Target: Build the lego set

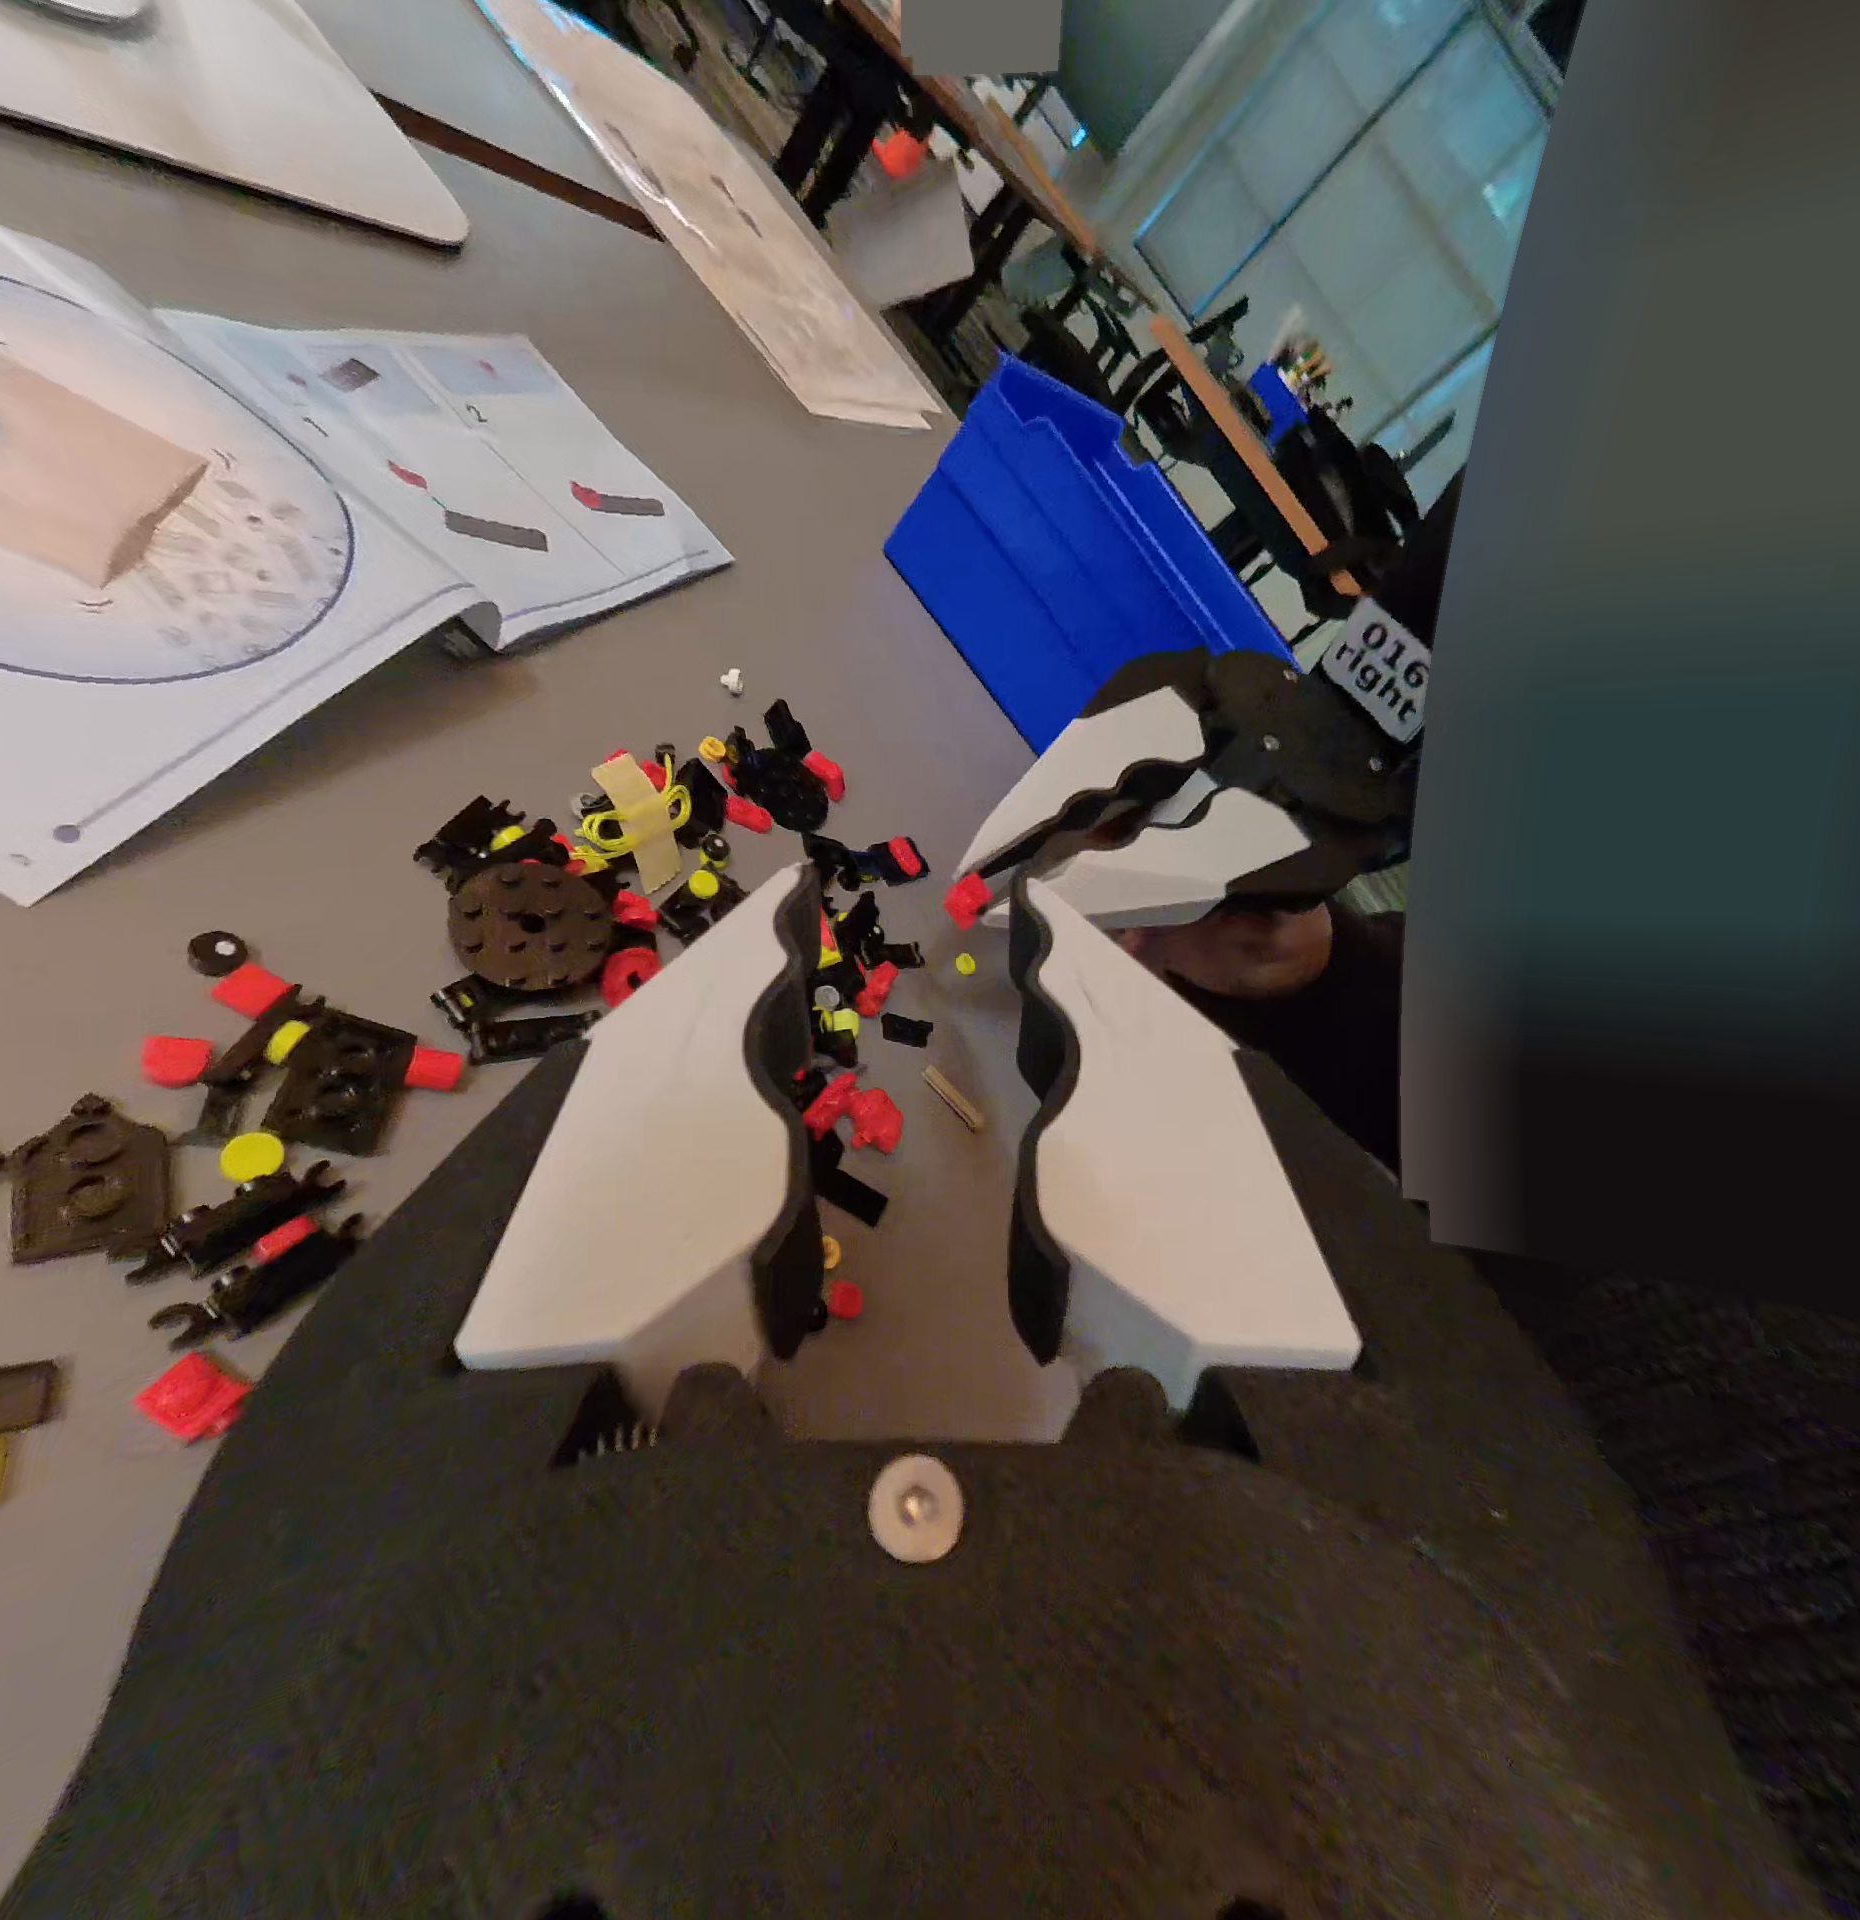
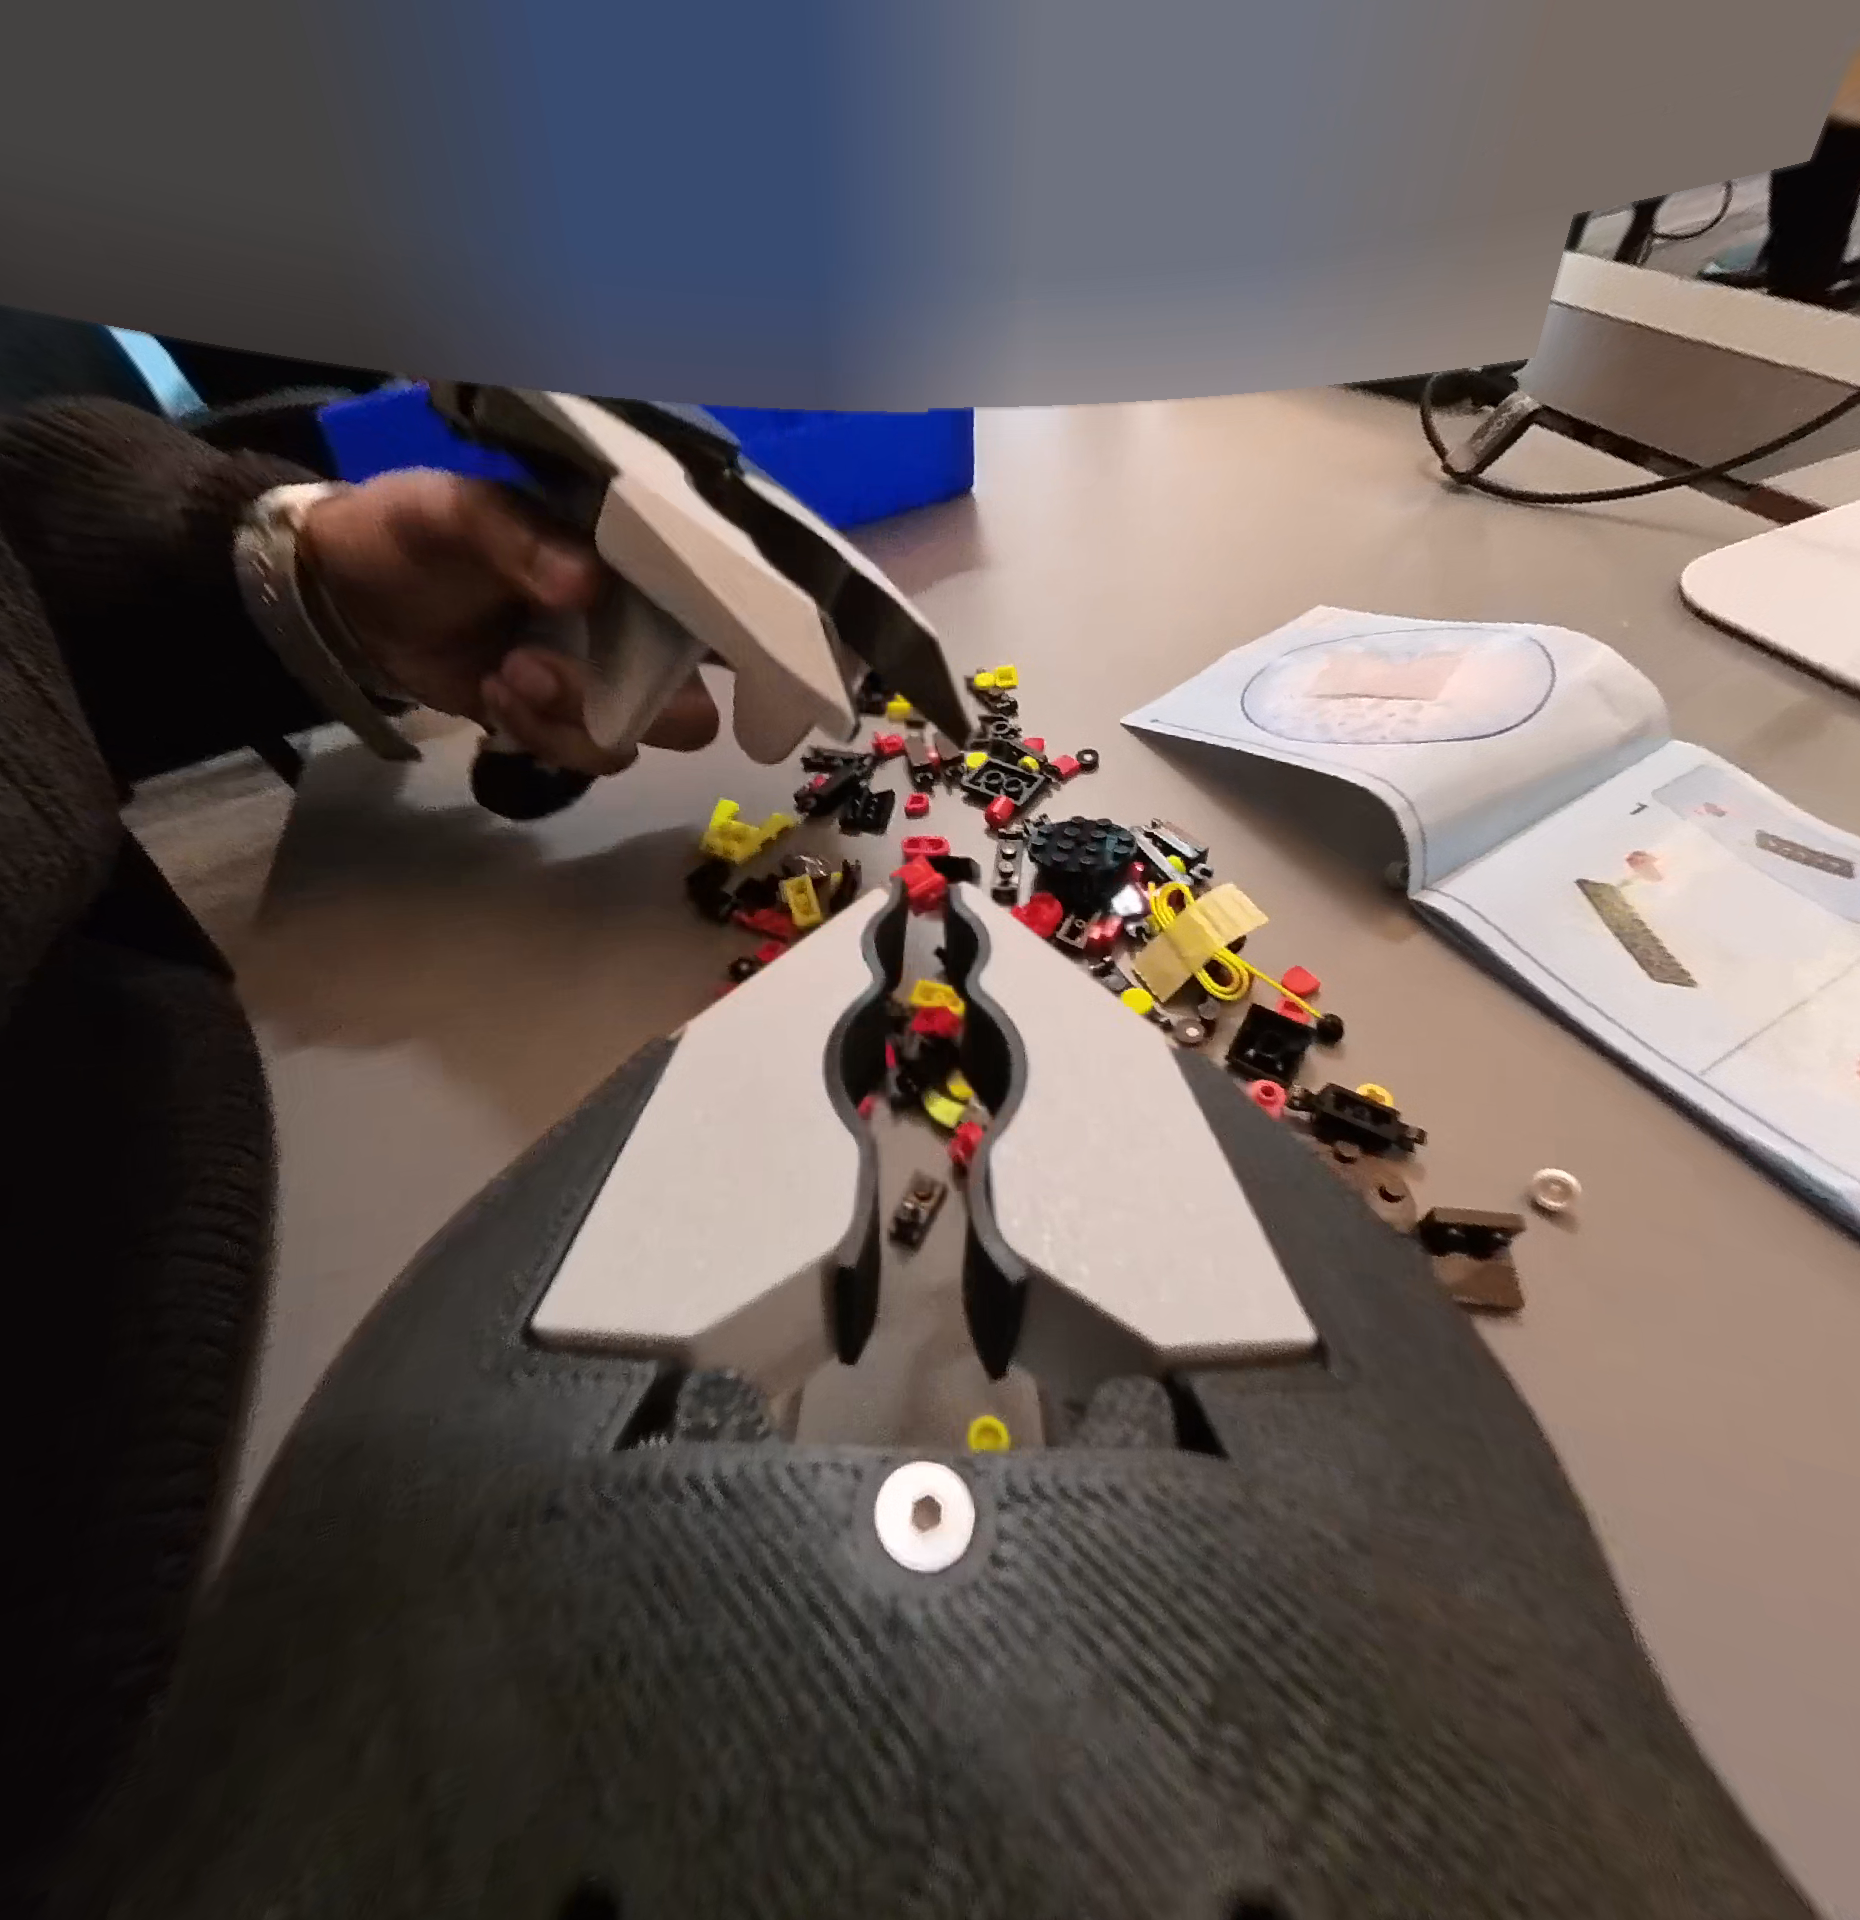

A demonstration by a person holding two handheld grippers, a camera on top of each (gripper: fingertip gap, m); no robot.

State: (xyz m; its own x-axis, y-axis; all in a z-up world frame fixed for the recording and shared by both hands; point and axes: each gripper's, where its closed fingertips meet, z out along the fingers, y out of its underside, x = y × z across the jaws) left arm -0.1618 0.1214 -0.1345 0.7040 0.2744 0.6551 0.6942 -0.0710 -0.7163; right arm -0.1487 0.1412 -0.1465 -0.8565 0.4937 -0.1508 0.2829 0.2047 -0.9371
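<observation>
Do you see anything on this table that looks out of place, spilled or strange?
Nothing looks damaged. The small red, black and yellow lego pieces lie in a loose, unsorted heap on the grey table, outside the blue plastic bin. One tiny white piece lies apart, near the open paper instruction booklet.

A white tag (image 1: 1378, 665) with black characters sits on the body of my right gripper (image 1: 970, 891), beyond the table's right edge in the left wrist view. The open booklet (image 1: 438, 499) near the table's far left edge carries small black step numerals above its drawings. Its fine print is too blurred to read in either view, as is the printed sheet (image 1: 760, 239) at the far edge.
</observation>
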